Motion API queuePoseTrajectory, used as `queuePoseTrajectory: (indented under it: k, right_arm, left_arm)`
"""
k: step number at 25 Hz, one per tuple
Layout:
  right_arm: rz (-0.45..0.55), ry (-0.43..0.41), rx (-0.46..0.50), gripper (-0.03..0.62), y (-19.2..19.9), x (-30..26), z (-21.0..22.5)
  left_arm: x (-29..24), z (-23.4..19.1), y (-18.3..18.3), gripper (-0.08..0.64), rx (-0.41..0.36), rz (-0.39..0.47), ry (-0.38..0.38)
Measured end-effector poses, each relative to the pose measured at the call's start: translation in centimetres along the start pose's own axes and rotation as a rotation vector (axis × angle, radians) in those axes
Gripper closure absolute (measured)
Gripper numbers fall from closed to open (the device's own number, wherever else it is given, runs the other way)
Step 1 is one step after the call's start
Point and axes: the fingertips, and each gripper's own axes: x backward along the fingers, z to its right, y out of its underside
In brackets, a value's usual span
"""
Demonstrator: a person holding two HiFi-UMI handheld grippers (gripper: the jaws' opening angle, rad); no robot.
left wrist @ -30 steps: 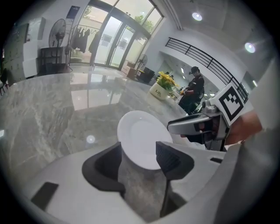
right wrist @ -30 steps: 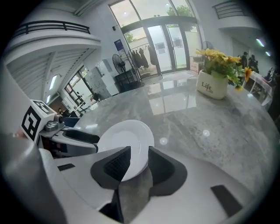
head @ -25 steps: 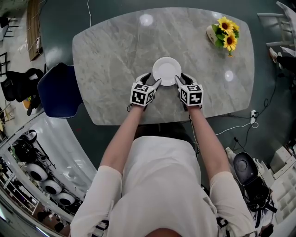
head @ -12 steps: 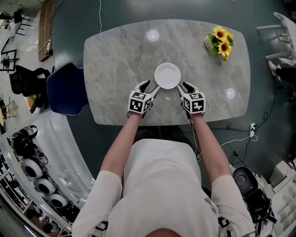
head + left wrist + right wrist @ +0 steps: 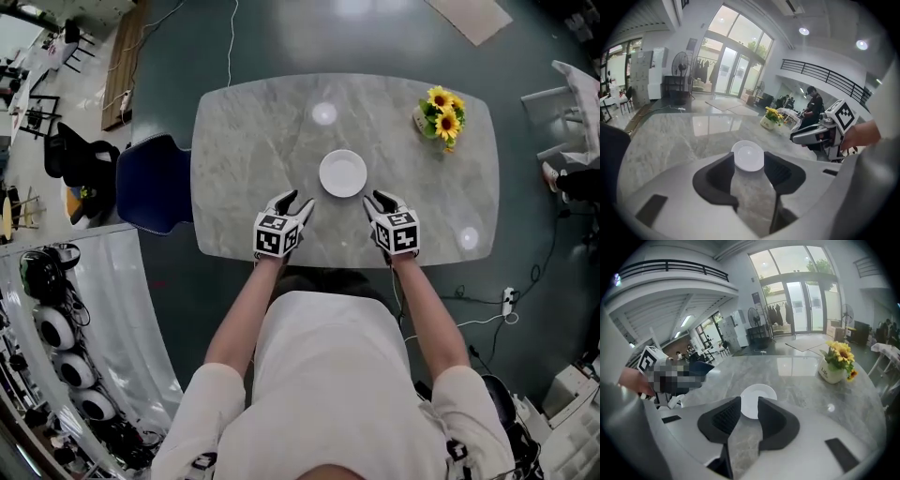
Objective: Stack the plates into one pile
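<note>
- Both grippers have drawn back from the plate (image 5: 343, 174) and lifted toward the near edge of the counter (image 5: 244, 141). A second ago their tips sat at the plate's rim, one on each side.
- And the plate itself?
- It rests where it was, near the middle of the counter, well apart from the sunflowers (image 5: 441, 112) at the far right corner. The left gripper (image 5: 298, 202) and right gripper (image 5: 379, 200) hang clear of it on either side, touching nothing.
- Holding anything?
- No. Each gripper's jaws have just been closing a little but stand apart, with only bare counter between them and the plate beyond the tips.
- So the pile is done?
- Probably, since no other plate lies loose on the counter. From above it reads as one white disc, so I can't tell how many are stacked.
</note>
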Motion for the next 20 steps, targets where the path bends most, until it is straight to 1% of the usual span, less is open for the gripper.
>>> queuePoseTrajectory:
  k: [4, 10, 14, 20]
  right_arm:
    - [0.059, -0.012, 0.051, 0.468, -1.8, 3.0, -1.1]
    - [0.133, -0.035, 0.099, 0.479, -4.4, 6.5, -2.4]
    - [0.172, -0.031, 0.111, 0.485, -6.0, 8.2, -3.0]
    - [0.237, -0.004, 0.133, 0.488, -9.0, 11.2, -4.7]
  left_arm:
    - [3.0, 1.2, -1.3, 0.368, 0.011, 0.063, -0.015]
    - [7.2, 2.0, -4.7, 0.394, 0.024, 0.163, -0.017]
    - [9.6, 2.3, -6.9, 0.408, 0.0, 0.211, -0.006]
    - [13.6, 3.0, -9.6, 0.42, -0.062, 0.268, 0.027]
